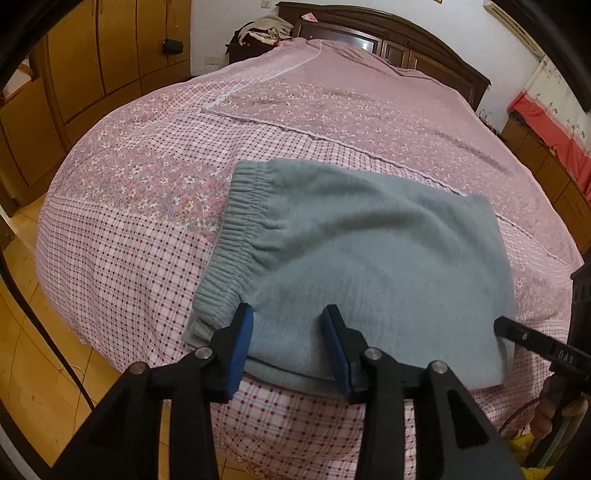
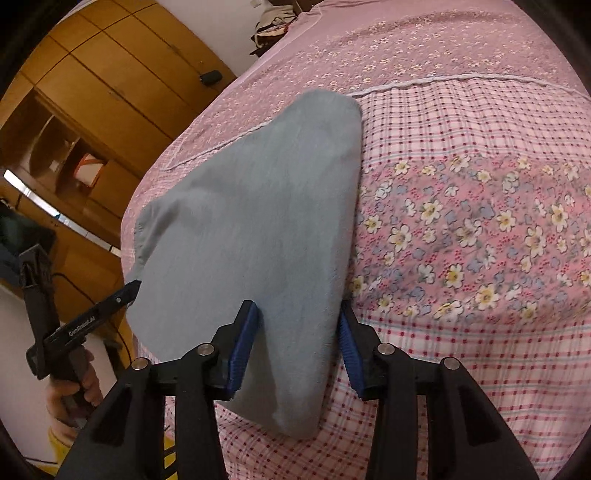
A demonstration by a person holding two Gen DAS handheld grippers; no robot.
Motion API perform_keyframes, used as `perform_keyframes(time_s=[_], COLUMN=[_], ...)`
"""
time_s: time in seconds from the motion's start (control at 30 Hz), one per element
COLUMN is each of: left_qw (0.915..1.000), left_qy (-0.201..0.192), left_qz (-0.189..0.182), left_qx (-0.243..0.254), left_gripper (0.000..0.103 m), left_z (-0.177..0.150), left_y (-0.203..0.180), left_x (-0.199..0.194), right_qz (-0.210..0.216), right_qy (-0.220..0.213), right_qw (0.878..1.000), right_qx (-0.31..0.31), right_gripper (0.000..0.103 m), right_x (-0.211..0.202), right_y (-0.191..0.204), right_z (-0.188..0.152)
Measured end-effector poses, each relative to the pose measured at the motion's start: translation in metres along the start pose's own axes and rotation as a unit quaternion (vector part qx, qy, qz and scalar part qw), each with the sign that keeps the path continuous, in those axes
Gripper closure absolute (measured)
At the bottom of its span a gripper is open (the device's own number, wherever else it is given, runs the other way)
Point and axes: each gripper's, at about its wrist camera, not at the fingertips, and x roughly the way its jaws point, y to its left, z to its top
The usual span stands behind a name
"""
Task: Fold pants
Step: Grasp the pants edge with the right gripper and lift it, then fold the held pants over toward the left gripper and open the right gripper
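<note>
The left hand-held gripper (image 1: 290, 347) sat lowest in its own view, blue pads (image 1: 242, 350) parted to a middling gap and astride the near folded edge of the grey-blue pants (image 1: 351, 258); the cloth lay between the pads, and neither pad looked to be pressing on it; over on the right, the right hand-held gripper (image 2: 301, 349) stood about as far apart, its jaws flanking the near corner of the same pants (image 2: 251, 229); whether those pads (image 2: 243, 347) touched the fabric, I couldn't tell; a hand (image 2: 70, 398) gripped the other tool's handle at the left edge of that view; the pants themselves lay folded into a compact stack near the foot of the bed (image 1: 122, 258), elastic waistband (image 1: 236, 229) turned to the left in the left wrist view, resting on the pink checked and floral bedspread (image 2: 461, 229); beyond them the cover ran smooth up to the dark wooden headboard (image 1: 388, 40); a heap of clothes (image 1: 262, 31) sat beside it; wooden wardrobe doors (image 1: 103, 55) closed off the left side of the room.
</note>
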Motion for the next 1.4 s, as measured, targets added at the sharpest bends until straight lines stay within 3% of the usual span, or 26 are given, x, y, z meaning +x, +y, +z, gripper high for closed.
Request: perform_keyframes(time_s=[0.23,0.4,0.5,0.7,0.93,1.03,1.17,1.4], left_qw=[1.0,1.0,1.0,1.0,0.9993,0.9977,0.9975,0.9969], left_qy=[-0.002,-0.003,-0.003,-0.007,-0.008,0.003,-0.001,-0.017], left_qz=[0.004,0.003,0.005,0.007,-0.029,-0.06,-0.051,-0.076], left_qx=[-0.001,-0.004,-0.001,0.001,0.022,0.029,0.048,0.01], left_gripper=[0.06,0.06,0.06,0.06,0.058,0.055,0.051,0.051], left_z=[0.001,0.001,0.001,0.003,0.003,-0.001,-0.004,0.0], left_y=[0.001,0.002,0.001,-0.003,-0.019,-0.029,-0.04,-0.017], left_x=[0.001,-0.001,-0.002,-0.006,-0.013,-0.008,-0.007,-0.021], right_qz=[0.01,0.01,0.011,0.013,0.022,0.033,0.04,0.046], right_qy=[-0.004,-0.02,-0.036,-0.061,-0.071,-0.078,-0.082,-0.07], right_qw=[1.0,1.0,0.999,0.997,0.994,0.992,0.987,0.975], right_qx=[0.014,0.005,-0.006,-0.043,-0.082,-0.099,-0.13,-0.205], right_gripper=[0.061,0.083,0.087,0.089,0.09,0.091,0.091,0.091], right_x=[-0.004,-0.019,-0.032,-0.055,-0.062,-0.066,-0.068,-0.063], right_y=[0.0,0.0,0.003,0.02,0.045,0.057,0.078,0.121], right_z=[0.0,0.004,0.008,0.018,0.031,0.039,0.049,0.057])
